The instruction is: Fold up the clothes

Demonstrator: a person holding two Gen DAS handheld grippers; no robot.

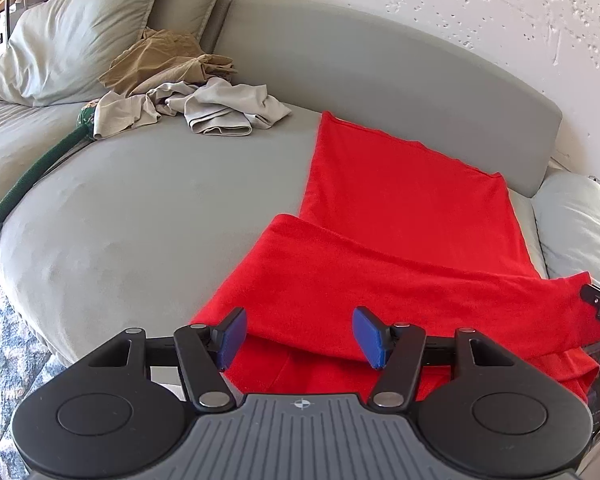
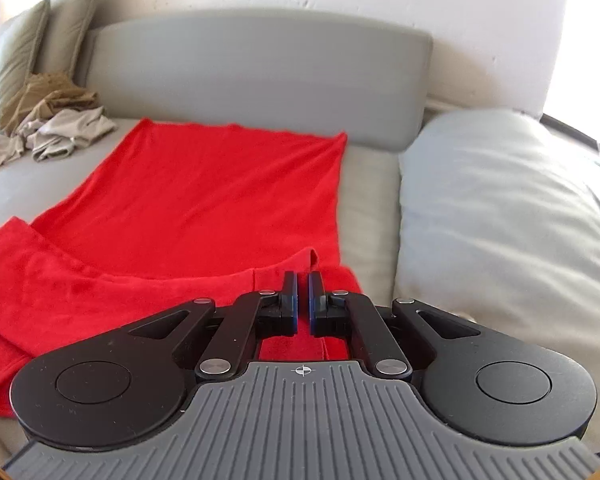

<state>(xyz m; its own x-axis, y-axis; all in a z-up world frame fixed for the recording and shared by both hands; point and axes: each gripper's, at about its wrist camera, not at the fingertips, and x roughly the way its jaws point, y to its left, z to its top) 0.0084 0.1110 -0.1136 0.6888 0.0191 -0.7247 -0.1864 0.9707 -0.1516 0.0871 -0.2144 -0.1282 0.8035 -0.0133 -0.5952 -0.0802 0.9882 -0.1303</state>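
Note:
A red garment [image 1: 400, 208] lies spread on the grey sofa seat [image 1: 140, 208], its near part folded back over itself into a thick band. My left gripper [image 1: 298, 334] hovers open over the band's near edge. Its blue pads [image 1: 366, 336] stand wide apart and do not press the cloth. My right gripper [image 2: 302, 280] is shut, with the red garment [image 2: 204, 184] pinched at its near right corner. In the left wrist view the right gripper [image 1: 596, 300] shows at the far right, and the cloth corner is drawn up to its tip.
A heap of beige and khaki clothes [image 1: 188, 92] sits at the back left of the seat, next to a dark green strap-like item [image 1: 32, 176]. Pale pillows [image 1: 72, 40] lean at the left; a large cushion [image 2: 500, 208] fills the right. A patterned rug [image 1: 4, 340] lies below.

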